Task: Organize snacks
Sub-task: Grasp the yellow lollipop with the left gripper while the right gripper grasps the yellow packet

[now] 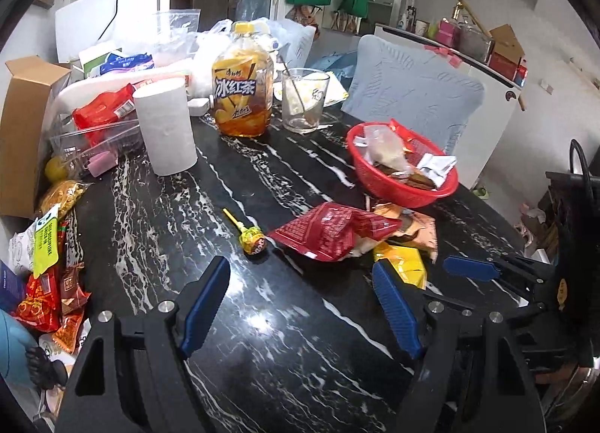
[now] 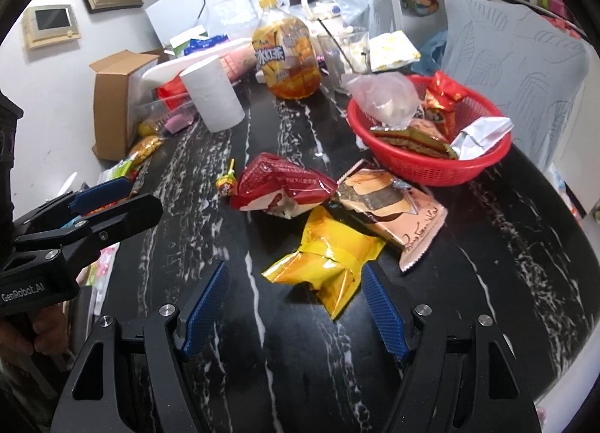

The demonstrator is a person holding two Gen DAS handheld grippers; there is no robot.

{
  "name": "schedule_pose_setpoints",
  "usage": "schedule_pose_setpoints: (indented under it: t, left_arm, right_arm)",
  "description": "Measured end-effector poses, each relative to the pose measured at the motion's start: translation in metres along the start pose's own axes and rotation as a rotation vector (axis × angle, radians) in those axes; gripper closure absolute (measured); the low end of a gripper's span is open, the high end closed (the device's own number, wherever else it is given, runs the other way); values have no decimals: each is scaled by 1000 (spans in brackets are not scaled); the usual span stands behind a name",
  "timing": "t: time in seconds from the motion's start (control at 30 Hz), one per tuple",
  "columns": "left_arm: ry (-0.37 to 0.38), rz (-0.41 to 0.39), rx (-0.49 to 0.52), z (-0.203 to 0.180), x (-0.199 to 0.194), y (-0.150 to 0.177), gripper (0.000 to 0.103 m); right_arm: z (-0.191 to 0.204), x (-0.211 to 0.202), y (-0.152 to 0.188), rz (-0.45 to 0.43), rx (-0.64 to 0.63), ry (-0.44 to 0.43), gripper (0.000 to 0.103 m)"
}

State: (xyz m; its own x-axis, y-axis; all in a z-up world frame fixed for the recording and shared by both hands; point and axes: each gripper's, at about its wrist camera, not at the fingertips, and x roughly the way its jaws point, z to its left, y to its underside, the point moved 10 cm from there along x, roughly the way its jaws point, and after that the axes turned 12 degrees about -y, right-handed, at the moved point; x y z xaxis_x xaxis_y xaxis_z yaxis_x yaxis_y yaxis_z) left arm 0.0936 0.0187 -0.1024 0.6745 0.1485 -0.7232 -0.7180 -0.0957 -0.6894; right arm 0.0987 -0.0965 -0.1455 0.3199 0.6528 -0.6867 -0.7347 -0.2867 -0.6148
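A red basket (image 1: 407, 195) (image 2: 431, 167) holds several snack packets at the right of the black marble table (image 1: 240, 320). In front of it lie a red packet (image 1: 330, 232) (image 2: 277, 185), a yellow packet (image 1: 407, 264) (image 2: 326, 260), a tan sandwich-print packet (image 2: 397, 204) and a lollipop (image 1: 251, 240) (image 2: 226, 183). My left gripper (image 1: 300, 271) is open and empty, just short of the lollipop and red packet. My right gripper (image 2: 296, 275) is open, its fingers on either side of the yellow packet's near end, apart from it.
A paper roll (image 1: 165, 125), an iced tea bottle (image 1: 243, 84), a glass with a spoon (image 1: 303, 99) and a cardboard box (image 1: 22, 133) stand at the back. More snack packets (image 1: 45, 283) pile at the left edge. A pale blue chair (image 1: 412, 95) stands behind the basket.
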Motion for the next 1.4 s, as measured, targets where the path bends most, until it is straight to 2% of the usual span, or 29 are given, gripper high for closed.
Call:
schedule_pose_setpoints:
  t: [0.4, 0.53, 0.63, 0.67, 0.73, 0.83, 0.9, 0.97, 1.03, 1.4]
  left_arm:
    - [-34, 55, -18, 15, 51, 3, 26]
    - [-34, 71, -13, 19, 64, 1, 35]
    - [-43, 80, -1, 21, 75, -1, 37]
    - [-46, 82, 3, 22, 78, -2, 38]
    - [-51, 88, 10, 22, 86, -4, 47]
    - [-64, 101, 14, 22, 98, -5, 50]
    - [-56, 120, 6, 21, 105, -3, 61]
    - [-58, 134, 5, 20, 110, -1, 64]
    - [-55, 144, 2, 20, 115, 1, 77]
    - [-39, 169, -15, 17, 96, 18, 80]
  right_arm:
    - [-24, 36, 0, 72, 32, 58, 30]
    - [-26, 47, -1, 95, 36, 57, 30]
    - [-29, 54, -3, 105, 27, 69, 31]
    - [-30, 55, -4, 102, 19, 74, 39]
    - [-33, 57, -6, 92, 0, 97, 47]
    - [-34, 57, -6, 90, -4, 86, 49]
    - [-35, 58, -8, 89, -4, 79, 49]
    - [-35, 58, -9, 88, -1, 70, 49]
    - [-35, 58, -10, 90, 9, 55, 49]
    - [-33, 55, -7, 94, 12, 44, 51]
